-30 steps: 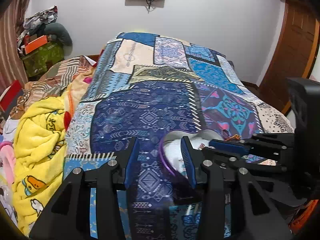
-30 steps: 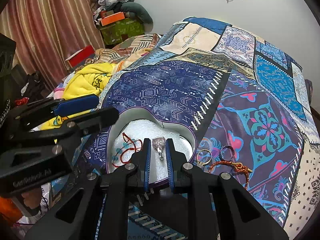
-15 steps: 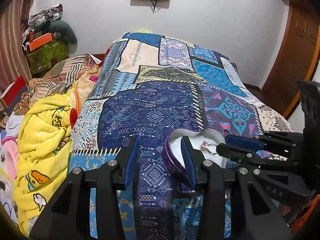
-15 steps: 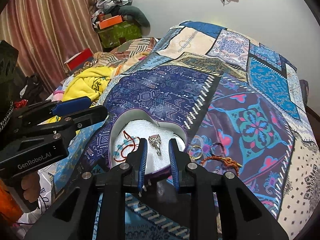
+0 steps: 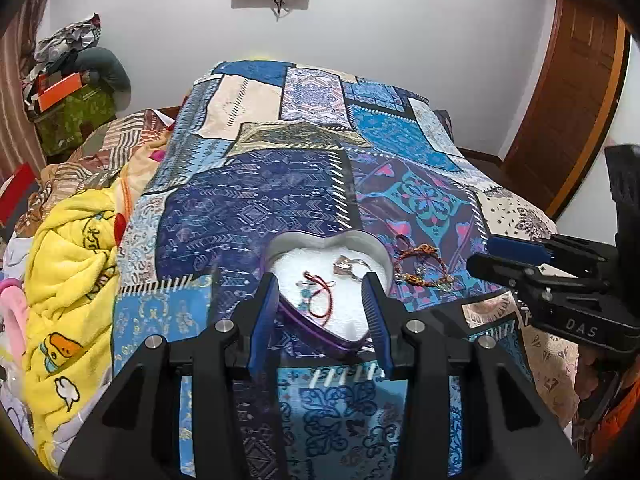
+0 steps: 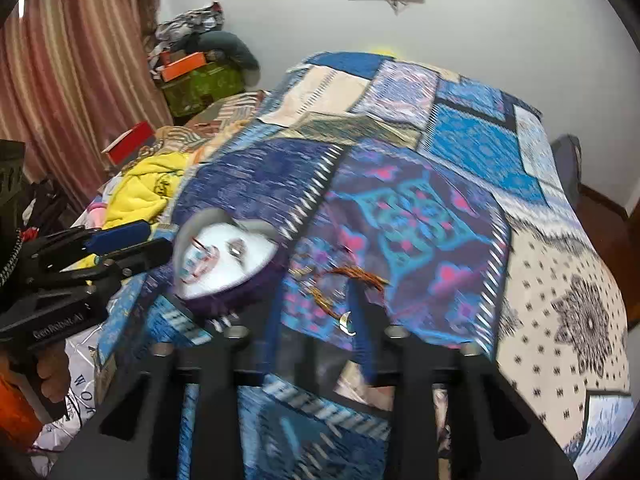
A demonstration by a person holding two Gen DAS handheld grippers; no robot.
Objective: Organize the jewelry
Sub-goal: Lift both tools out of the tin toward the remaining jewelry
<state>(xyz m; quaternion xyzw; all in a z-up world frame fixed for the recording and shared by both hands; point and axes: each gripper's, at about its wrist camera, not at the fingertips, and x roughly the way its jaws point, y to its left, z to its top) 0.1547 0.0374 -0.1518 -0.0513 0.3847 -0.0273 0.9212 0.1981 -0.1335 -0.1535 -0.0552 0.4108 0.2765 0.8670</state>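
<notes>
Left gripper (image 5: 322, 312) spread wide, its blue pads straddling the heart-shaped box (image 5: 372, 246) on the patchwork bedspread (image 5: 256, 200). This sharp left view shows the white lining with a red cord bracelet (image 5: 322, 300) and a silver pendant (image 5: 348, 266) inside, and an orange braided bracelet (image 5: 420, 266) lying just outside to the right. The right view is blurred: right gripper (image 6: 316, 320) open wide over that orange bracelet (image 6: 356, 274), holding nothing, box (image 6: 224, 260) off to its left.

Quilted bed (image 5: 304, 184), white wall (image 5: 400, 32) (wooden door (image 5: 572, 92))
</notes>
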